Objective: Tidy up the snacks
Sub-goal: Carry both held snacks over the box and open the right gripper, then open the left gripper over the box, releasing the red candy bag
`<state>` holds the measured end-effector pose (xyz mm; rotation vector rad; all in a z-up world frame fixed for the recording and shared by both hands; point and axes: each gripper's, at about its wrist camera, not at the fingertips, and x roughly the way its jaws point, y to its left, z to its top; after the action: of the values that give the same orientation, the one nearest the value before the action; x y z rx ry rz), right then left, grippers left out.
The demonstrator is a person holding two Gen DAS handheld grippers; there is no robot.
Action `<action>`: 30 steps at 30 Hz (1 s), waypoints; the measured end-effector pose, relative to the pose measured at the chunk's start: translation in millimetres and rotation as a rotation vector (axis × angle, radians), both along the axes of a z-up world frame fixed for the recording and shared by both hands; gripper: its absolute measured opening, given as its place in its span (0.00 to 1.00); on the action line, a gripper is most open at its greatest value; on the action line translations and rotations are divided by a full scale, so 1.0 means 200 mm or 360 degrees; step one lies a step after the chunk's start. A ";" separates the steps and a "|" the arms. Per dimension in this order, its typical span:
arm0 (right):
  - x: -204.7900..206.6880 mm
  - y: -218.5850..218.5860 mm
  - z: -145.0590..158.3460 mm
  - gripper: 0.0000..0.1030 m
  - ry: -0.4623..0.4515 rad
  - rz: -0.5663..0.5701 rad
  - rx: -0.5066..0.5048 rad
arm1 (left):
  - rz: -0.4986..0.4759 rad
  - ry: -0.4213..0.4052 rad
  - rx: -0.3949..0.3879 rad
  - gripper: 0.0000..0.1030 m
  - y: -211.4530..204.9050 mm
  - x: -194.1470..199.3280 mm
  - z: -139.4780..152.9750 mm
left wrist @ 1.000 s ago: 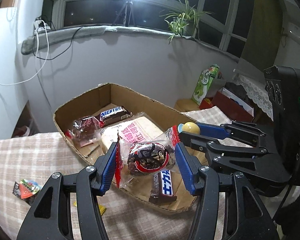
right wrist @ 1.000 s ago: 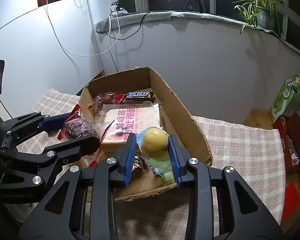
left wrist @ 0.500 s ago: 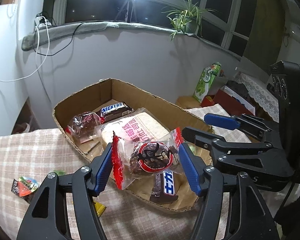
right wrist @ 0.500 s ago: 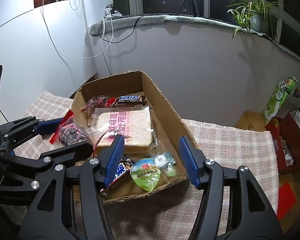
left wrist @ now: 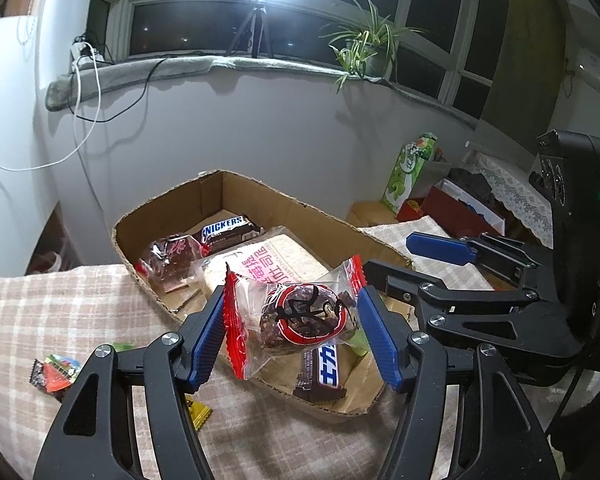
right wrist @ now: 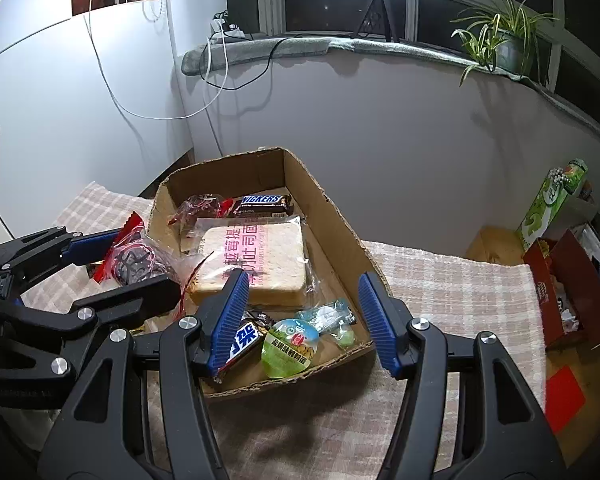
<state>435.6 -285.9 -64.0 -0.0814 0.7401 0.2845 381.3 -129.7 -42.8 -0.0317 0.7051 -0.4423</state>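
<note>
My left gripper (left wrist: 292, 320) is shut on a clear, red-edged packet with a dark round cake (left wrist: 300, 316) and holds it over the near end of the cardboard box (left wrist: 300, 208). The packet also shows in the right wrist view (right wrist: 136, 256). My right gripper (right wrist: 300, 312) is open and empty above the box (right wrist: 328, 208). In the box lie a Snickers bar (right wrist: 264, 202), a wrapped bread slice (right wrist: 256, 264), a green egg packet (right wrist: 288, 348), a dark chocolate bar (right wrist: 244, 340) and a red-wrapped snack (right wrist: 198, 206).
The box sits on a checked cloth (right wrist: 460, 288). Small snack packets (left wrist: 54, 372) lie on the cloth at the left. A green carton (right wrist: 552, 200) and a red box (right wrist: 572, 292) stand at the right. A wall is close behind.
My right gripper opened and let go of the green egg packet, which now lies in the box, then pulled back. My left gripper rose a little with the cake packet.
</note>
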 end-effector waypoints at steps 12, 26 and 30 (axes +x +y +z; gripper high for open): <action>-0.11 0.08 0.08 0.58 -0.0043 0.0020 -0.0050 | 0.0032 -0.0056 -0.0034 0.63 0.08 -0.07 0.07; -0.21 0.06 0.09 0.58 -0.0043 0.0005 -0.0077 | 0.0052 -0.0098 -0.0056 0.63 0.11 -0.10 0.10; -0.22 0.04 0.08 0.58 -0.0040 -0.0009 -0.0080 | 0.0052 -0.0079 -0.0068 0.63 0.10 -0.07 0.08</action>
<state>391.1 -276.9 -47.5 -0.1303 0.7226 0.2593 367.8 -109.7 -26.4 -0.0720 0.6453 -0.4254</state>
